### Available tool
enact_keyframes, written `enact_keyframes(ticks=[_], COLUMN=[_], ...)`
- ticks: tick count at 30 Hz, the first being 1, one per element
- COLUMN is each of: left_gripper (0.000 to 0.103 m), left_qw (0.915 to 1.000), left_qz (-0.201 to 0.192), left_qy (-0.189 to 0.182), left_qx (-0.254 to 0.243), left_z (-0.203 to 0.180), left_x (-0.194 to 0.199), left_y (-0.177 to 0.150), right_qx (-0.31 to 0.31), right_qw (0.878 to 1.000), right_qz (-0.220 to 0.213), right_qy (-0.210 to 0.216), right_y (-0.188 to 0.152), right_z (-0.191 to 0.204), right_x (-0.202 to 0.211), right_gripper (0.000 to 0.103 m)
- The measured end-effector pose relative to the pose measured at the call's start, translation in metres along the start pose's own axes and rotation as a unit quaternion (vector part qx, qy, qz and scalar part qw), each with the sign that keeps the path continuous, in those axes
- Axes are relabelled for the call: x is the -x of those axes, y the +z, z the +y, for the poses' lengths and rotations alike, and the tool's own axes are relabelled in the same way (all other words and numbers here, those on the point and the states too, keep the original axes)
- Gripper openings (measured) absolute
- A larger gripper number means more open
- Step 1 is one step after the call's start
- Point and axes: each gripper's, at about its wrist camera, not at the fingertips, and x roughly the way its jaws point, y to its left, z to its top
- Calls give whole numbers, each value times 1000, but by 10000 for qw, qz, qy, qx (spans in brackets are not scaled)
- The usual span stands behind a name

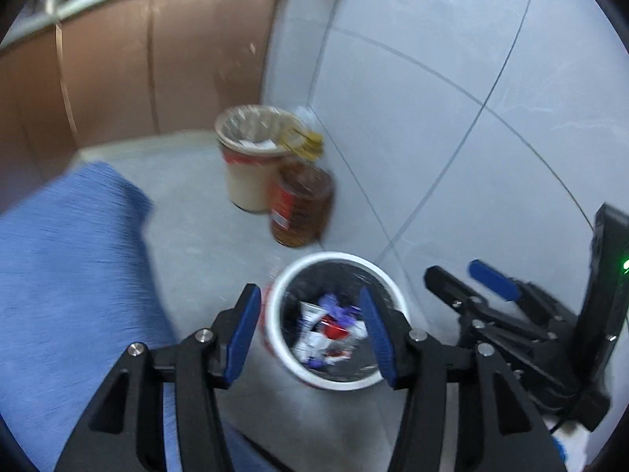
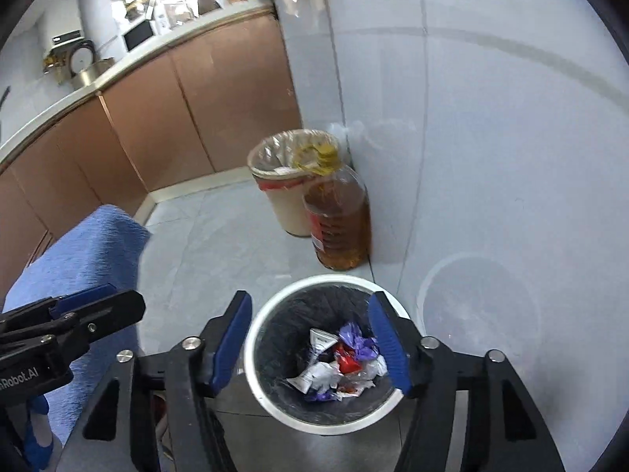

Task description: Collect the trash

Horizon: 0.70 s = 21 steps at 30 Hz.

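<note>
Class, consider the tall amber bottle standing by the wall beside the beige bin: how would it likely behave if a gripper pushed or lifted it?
The amber bottle looks mostly full of liquid, so it is probably heavy for its size. It stands tall on a narrow base, so a push near the top could tip it; the wall behind might stop it. Its smooth round sides may slip between pads, and once down it would likely roll.

The floor (image 2: 220, 244) is pale tile with a dull sheen, and the wall (image 2: 491, 137) at three o'clock is glossy white tile that mirrors the bin. The white bin (image 2: 259, 385) looks like smooth plastic, lined with a thin, shiny black bag (image 2: 283, 326); crinkled foil and paper wrappers (image 2: 338, 365) lie inside. At twelve o'clock stands a clear plastic bottle (image 2: 342, 220) of amber liquid beside a cream bin (image 2: 291, 212). The cabinets (image 2: 196, 110) are matt brown. At nine o'clock, rough blue cloth (image 2: 86, 255).
</note>
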Motion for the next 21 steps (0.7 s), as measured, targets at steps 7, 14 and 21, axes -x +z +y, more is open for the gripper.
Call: enact_keyframes(ticks=[7, 14, 21], left_gripper=[61, 63, 67], left_qw=[9928, 9785, 9514], left_qz=[-720, -1216, -1625], left_qy=[946, 1663, 2566], left_qx=[-164, -12, 503], left_z=[18, 47, 93], left_x=[82, 159, 226], left_y=[-20, -57, -103], right_qx=[566, 1153, 1578], right_qw=[9970, 9885, 9779], right_qz=[-517, -928, -1346], right_qy=[127, 309, 259], right_y=[-1, -18, -42], right_z=[57, 113, 148], right_x=[59, 114, 158], right_gripper=[86, 98, 103])
